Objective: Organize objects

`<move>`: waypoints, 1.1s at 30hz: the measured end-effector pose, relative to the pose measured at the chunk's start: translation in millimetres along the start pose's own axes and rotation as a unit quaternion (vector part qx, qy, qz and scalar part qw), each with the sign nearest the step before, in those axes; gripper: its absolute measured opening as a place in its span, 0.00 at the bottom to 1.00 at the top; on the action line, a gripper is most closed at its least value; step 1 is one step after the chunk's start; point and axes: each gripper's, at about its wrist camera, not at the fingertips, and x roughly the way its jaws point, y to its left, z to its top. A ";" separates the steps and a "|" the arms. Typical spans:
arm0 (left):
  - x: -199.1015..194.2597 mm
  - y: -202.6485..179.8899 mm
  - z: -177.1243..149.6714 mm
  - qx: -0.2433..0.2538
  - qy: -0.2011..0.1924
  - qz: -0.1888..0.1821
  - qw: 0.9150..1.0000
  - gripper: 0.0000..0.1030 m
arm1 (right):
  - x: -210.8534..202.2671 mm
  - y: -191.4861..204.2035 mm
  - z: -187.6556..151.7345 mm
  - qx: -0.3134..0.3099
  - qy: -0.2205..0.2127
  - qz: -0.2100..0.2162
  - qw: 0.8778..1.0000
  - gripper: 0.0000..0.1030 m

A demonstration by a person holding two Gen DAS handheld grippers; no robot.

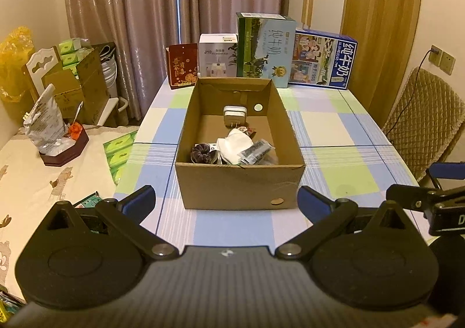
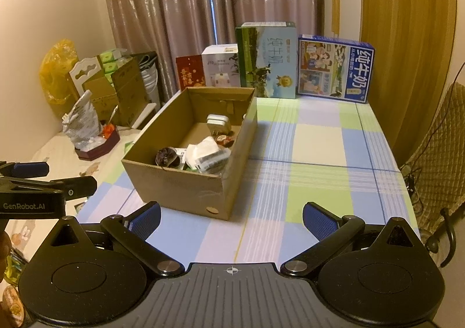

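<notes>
The left gripper (image 1: 226, 200) hangs spread wide and empty just before the cardboard box (image 1: 238, 187) on the checked tablecloth (image 1: 343, 136). Inside the box lie a dark scrunchie (image 1: 203, 152), a white cloth (image 1: 234, 143), a dark packet (image 1: 255, 150) and, farther back, a white charger (image 1: 234, 116). The right gripper (image 2: 231, 217) hangs likewise splayed, holding nothing.

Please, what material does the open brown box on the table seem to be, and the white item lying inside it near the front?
The box looks like plain matte corrugated cardboard: brown, with creased, slightly torn edges. The white item seems to be soft cloth or thin non-woven fabric, since it lies crumpled in folds, but the view leaves this open.
</notes>
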 end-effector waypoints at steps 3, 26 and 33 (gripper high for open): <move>-2.9 -0.6 -2.7 -0.001 0.001 -0.004 1.000 0.99 | -3.0 0.6 -1.5 0.000 -0.001 -0.002 1.000 0.98; -7.1 -0.7 -25.4 0.009 0.022 -0.010 1.000 0.99 | 6.7 4.2 -21.8 0.003 0.020 -0.007 1.000 0.98; -5.1 -0.3 -28.3 0.008 0.026 -0.011 1.000 0.99 | 9.1 1.7 -23.8 0.007 0.021 -0.010 1.000 0.98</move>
